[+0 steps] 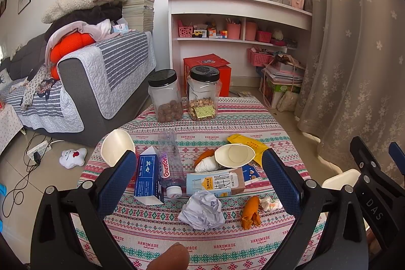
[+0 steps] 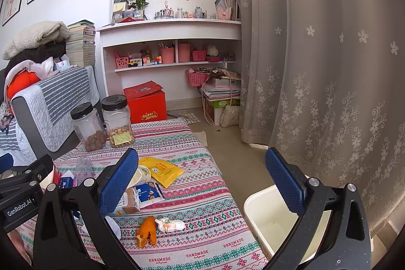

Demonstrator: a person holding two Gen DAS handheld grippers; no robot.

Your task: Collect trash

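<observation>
Trash lies on a patterned tablecloth [image 1: 227, 123]. In the left wrist view I see a crumpled paper ball [image 1: 202, 210], a milk carton [image 1: 215, 182], a blue box [image 1: 149, 175], a plastic bottle [image 1: 170, 161], two paper cups [image 1: 117, 147] [image 1: 234, 154], a yellow wrapper [image 1: 249, 143] and an orange peel [image 1: 250, 213]. My left gripper [image 1: 199, 153] hangs open above the pile, holding nothing. My right gripper [image 2: 202, 151] is open too, over the table's right edge. Its right finger is above a white bin [image 2: 253, 196]. Below it lie the orange peel [image 2: 146, 232] and a small crumpled wrapper [image 2: 170, 224].
Two black-lidded snack jars [image 1: 165, 95] [image 1: 203, 92] stand at the table's far edge. A grey sofa [image 1: 83, 92] is on the left, a red box [image 2: 146, 105] and shelves are behind, and a curtain [image 2: 329, 67] is on the right. Cables and a plush toy [image 1: 73, 157] lie on the floor.
</observation>
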